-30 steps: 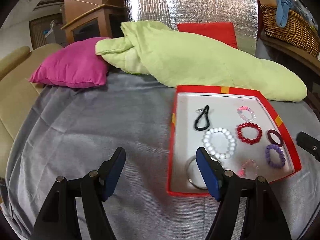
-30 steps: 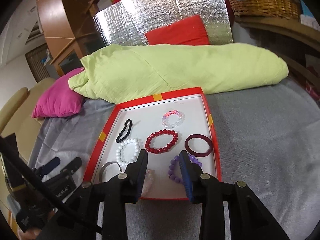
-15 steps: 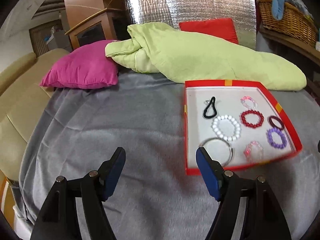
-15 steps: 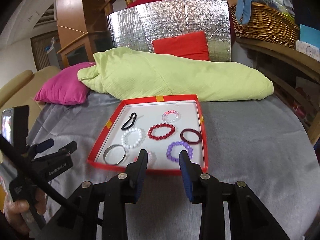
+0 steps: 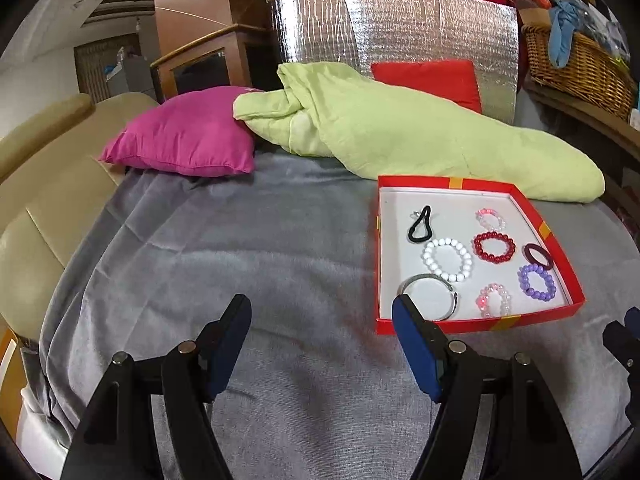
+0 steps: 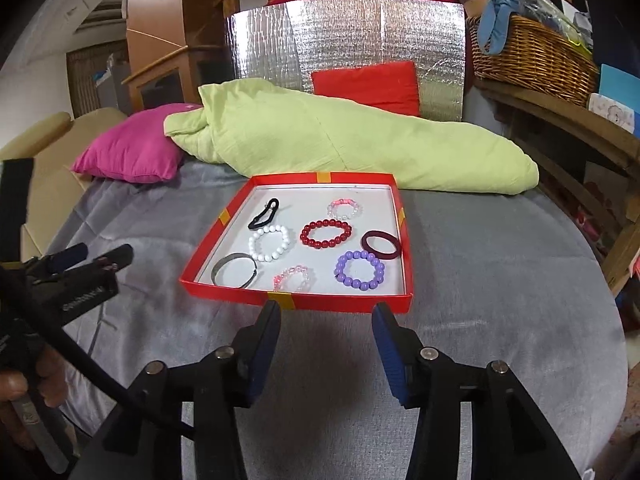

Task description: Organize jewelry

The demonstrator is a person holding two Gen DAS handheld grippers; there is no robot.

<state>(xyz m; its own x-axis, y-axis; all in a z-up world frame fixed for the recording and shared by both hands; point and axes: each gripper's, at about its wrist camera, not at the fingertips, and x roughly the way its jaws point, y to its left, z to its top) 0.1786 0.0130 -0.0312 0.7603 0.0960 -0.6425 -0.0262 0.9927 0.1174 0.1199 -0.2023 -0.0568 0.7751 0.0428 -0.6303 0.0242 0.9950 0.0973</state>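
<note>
The left gripper (image 5: 322, 322) gapes wide and empty at lower centre, over the grey cloth (image 5: 240, 264). The right gripper (image 6: 326, 326) is moderately parted, empty, just below the red tray (image 6: 296, 303), which holds the bracelets (image 6: 326, 234) at mid-frame.

- My left claw (image 5: 322, 354) has two black arms, each tipped with a blue pad (image 5: 416, 350), and round silver screws sit on the joints.
- My right claw (image 6: 326, 354) is built the same: black arms, ribbed blue pads (image 6: 390, 354), silver screws.
- A black cable (image 6: 96, 376) crosses the right wrist view's lower left corner, beside bare skin of my left hand (image 6: 18, 396).
</note>
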